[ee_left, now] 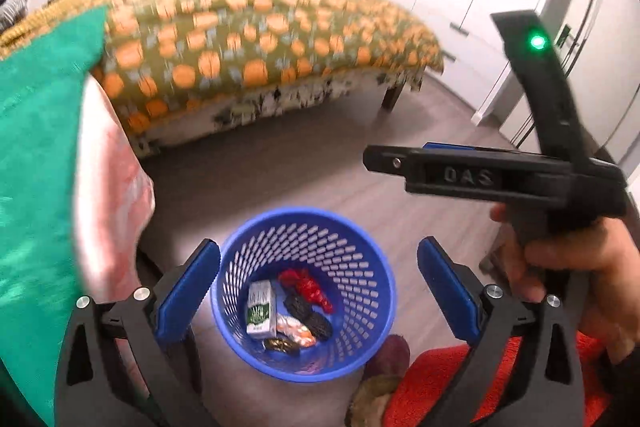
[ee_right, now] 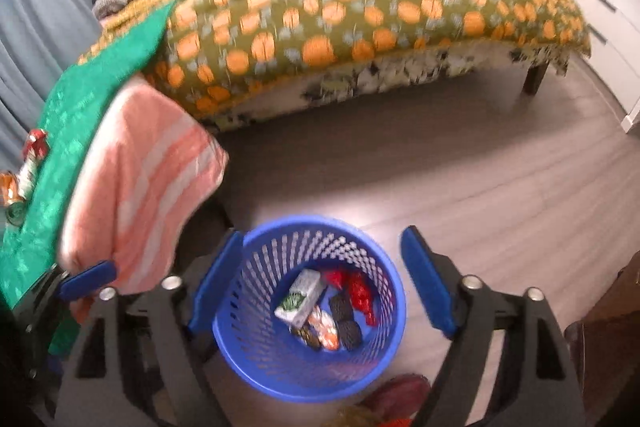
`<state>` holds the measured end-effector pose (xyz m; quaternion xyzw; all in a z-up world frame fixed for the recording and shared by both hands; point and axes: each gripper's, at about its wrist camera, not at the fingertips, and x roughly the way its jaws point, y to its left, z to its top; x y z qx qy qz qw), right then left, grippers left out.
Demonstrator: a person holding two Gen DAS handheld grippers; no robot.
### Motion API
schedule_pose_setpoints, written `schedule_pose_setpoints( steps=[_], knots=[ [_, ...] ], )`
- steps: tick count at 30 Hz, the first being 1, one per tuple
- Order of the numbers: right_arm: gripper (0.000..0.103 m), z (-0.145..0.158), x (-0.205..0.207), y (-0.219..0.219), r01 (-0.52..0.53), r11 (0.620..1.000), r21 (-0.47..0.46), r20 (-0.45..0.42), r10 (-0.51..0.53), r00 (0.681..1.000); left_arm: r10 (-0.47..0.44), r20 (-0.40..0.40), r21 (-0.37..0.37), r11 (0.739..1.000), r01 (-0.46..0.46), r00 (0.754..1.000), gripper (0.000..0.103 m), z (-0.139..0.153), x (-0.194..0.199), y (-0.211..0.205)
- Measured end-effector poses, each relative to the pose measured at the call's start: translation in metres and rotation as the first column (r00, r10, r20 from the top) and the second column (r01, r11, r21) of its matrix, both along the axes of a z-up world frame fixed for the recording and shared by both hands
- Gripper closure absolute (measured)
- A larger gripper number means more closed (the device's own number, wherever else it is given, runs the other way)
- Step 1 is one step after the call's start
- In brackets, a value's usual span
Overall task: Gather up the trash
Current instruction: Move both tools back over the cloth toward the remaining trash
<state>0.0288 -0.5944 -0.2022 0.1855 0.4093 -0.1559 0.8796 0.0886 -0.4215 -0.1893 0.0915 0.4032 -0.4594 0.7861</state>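
Overhead, both claws gaping, left claw, right claw, above blue basket.

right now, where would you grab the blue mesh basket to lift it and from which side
Grip the blue mesh basket by its rolled top rim, coming straight down from above with one finger inside and one outside the wall. It stands upright on the floor and flares wide, likely too wide to span. Pick the far rim, clear of the white carton and wrappers inside.
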Motion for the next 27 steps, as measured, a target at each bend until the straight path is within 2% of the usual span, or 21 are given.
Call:
schedule_pose_setpoints(
  steps=[3, 8, 12, 16, 18, 21, 27],
  knots=[
    [0.016, 0.029, -0.011, 0.015, 0.010, 0.997, -0.076, 0.083, -0.004, 0.997, 0.019, -0.008, -0.027, 0.999, -0.019, 1.000, 0.005, 0.020, -0.009, 0.023],
    [0.010, 0.059, -0.014, 0.048, 0.026, 0.985, -0.172, 0.175, 0.004, 0.985, 0.015, -0.032, -0.065, 0.998, -0.017, 0.999, 0.005, 0.041, -0.023, 0.072],
    [0.009, 0.068, -0.007, 0.082, -0.013, 0.983, -0.183, 0.200, 0.050, 0.979, 0.097, -0.010, -0.049, 0.994, -0.097, 0.995, 0.005, 0.049, -0.020, 0.125],
    [0.009, 0.064, 0.003, 0.138, -0.106, 0.979, -0.177, 0.189, 0.139, 0.972, 0.206, 0.051, 0.002, 0.978, -0.207, 0.977, 0.005, 0.052, -0.011, 0.189],
    [0.009, 0.060, 0.012, 0.177, -0.184, 0.966, -0.179, 0.170, 0.214, 0.962, 0.271, 0.076, 0.033, 0.961, -0.275, 0.959, 0.005, 0.052, -0.002, 0.222],
    [0.009, 0.055, 0.022, 0.234, -0.293, 0.937, -0.192, 0.146, 0.322, 0.935, 0.376, 0.095, 0.071, 0.921, -0.383, 0.922, 0.005, 0.049, 0.018, 0.273],
    [0.009, 0.038, 0.045, 0.330, -0.478, 0.853, -0.208, 0.087, 0.503, 0.860, 0.581, 0.171, 0.144, 0.784, -0.604, 0.796, 0.006, 0.043, 0.081, 0.353]
  ],
)
